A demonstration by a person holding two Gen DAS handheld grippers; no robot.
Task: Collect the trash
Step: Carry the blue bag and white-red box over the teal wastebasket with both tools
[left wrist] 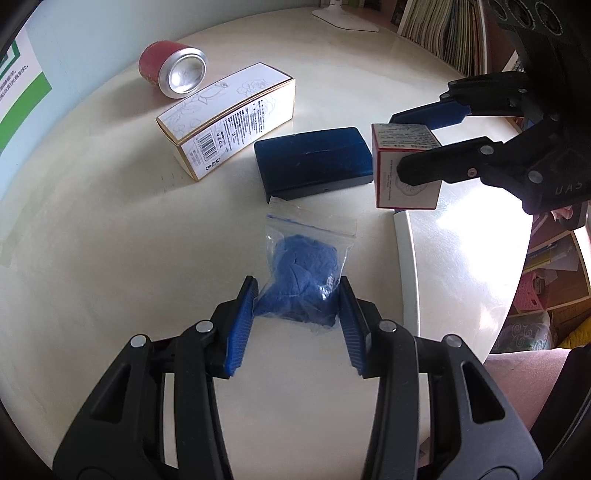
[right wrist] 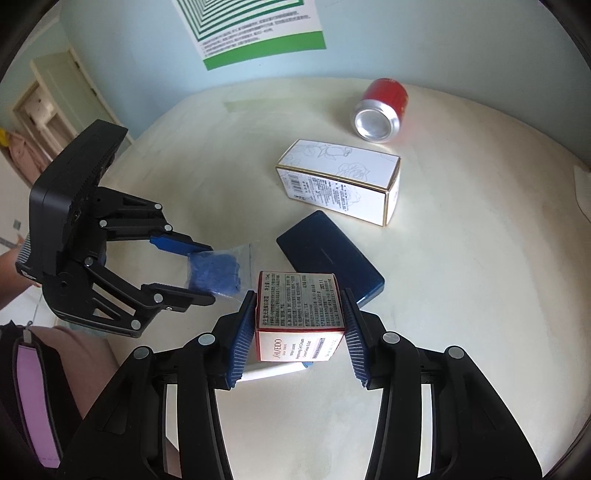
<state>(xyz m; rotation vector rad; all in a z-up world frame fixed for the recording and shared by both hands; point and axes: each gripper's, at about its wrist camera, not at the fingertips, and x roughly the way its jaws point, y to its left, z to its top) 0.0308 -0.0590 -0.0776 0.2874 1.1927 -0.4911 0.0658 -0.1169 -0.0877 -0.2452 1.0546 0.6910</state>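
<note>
My left gripper (left wrist: 297, 295) is shut on a clear zip bag of blue material (left wrist: 306, 277), its pads pressing both sides of the bag on the cream table. The bag also shows in the right wrist view (right wrist: 216, 271) between the left gripper's fingers (right wrist: 210, 271). My right gripper (right wrist: 299, 310) is shut on a small red-and-white carton (right wrist: 299, 310), held just above the table; the carton also shows in the left wrist view (left wrist: 406, 162) within the right gripper (left wrist: 399, 144). A red can (left wrist: 173, 70) lies on its side at the back.
A long white rose-print box (left wrist: 229, 118) lies on its side near the can. A dark blue flat case (left wrist: 314, 162) lies in the middle. A white flat object (left wrist: 408, 258) lies under the carton. A bookshelf (left wrist: 450, 33) stands behind the table (left wrist: 92, 258).
</note>
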